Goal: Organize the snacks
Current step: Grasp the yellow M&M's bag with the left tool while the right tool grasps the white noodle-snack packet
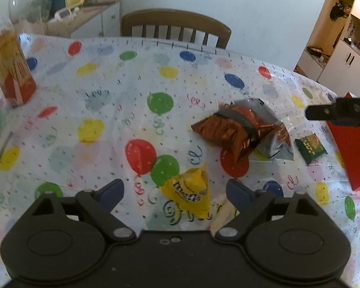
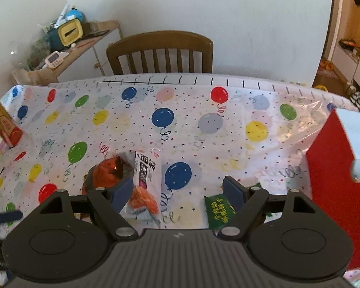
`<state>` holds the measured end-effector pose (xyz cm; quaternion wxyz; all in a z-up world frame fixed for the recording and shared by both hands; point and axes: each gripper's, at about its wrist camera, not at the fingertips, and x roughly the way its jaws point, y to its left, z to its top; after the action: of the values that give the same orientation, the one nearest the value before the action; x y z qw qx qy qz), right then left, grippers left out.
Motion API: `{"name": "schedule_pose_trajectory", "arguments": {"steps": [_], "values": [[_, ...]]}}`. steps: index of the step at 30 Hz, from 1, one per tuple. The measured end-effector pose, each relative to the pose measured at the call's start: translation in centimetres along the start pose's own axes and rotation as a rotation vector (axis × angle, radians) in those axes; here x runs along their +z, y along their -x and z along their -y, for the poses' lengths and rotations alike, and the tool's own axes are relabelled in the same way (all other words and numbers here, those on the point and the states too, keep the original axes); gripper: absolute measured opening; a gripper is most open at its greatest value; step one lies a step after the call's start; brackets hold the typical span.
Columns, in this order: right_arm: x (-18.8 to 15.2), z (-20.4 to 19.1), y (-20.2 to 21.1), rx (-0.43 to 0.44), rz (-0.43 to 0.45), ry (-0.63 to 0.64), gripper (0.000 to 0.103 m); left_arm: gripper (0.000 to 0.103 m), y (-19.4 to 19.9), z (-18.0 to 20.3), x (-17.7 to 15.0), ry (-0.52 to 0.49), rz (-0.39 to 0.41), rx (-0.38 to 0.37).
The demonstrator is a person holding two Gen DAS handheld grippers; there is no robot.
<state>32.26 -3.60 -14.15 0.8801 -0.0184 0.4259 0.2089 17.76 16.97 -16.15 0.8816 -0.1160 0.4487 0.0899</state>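
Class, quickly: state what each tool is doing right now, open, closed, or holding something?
Left tool: open, empty, above the yellow plastic M&M's candy bag.
Right tool: open, empty, over the white plastic snack packet.

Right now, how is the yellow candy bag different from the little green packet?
The yellow bag is bigger and puffy with crinkles; the green packet is small, flat and square. The yellow bag has dark round letters across it; the green packet has gold writing. The yellow bag lies alone, in front of the left tool; the green packet lies near the red box. Both rest on the balloon tablecloth, held by nothing.
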Motion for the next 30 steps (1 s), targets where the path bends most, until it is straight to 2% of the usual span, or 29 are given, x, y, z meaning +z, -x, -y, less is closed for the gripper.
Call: {"name": "schedule_pose_trajectory", "arguments": {"steps": [3, 7, 10, 12, 14, 20, 21, 26, 30], "values": [[0.4, -0.5, -1.7, 0.011, -0.032, -0.015, 0.081, 0.087, -0.8, 0.4, -0.1, 0.0, -0.02, -0.016], [0.6, -1.8, -3.6, 0.017, -0.055, 0.016, 0.08, 0.08, -1.8, 0.8, -0.2, 0.002, -0.039, -0.022], [0.6, -2.5, -4.7, 0.015, -0.072, 0.037, 0.07, 0.076, -2.3, 0.9, -0.1, 0.006, -0.049, -0.016], [0.6, -2.9, -5.1, 0.012, -0.071, 0.051, 0.068, 0.074, -2.6, 0.8, -0.1, 0.018, -0.053, -0.017], [0.7, -3.1, -5.4, 0.016, -0.071, 0.065, 0.058, 0.067, -2.9, 0.7, 0.0, 0.03, -0.058, -0.017], [0.9, -3.5, -6.2, 0.027, -0.086, 0.074, 0.042, 0.06, -3.3, 1.1, 0.0, 0.021, -0.066, -0.01], [0.9, -3.6, -6.2, 0.029, -0.087, 0.076, 0.04, 0.059, -3.3, 1.1, 0.1, 0.021, -0.066, -0.009], [0.8, -3.9, -6.1, 0.039, -0.08, 0.085, 0.02, 0.052, -3.4, 0.9, 0.1, 0.032, -0.065, -0.012], [0.9, -4.0, -5.3, 0.033, -0.059, 0.1, 0.01, 0.045, -3.3, 0.7, 0.2, 0.04, -0.059, -0.013]]}}
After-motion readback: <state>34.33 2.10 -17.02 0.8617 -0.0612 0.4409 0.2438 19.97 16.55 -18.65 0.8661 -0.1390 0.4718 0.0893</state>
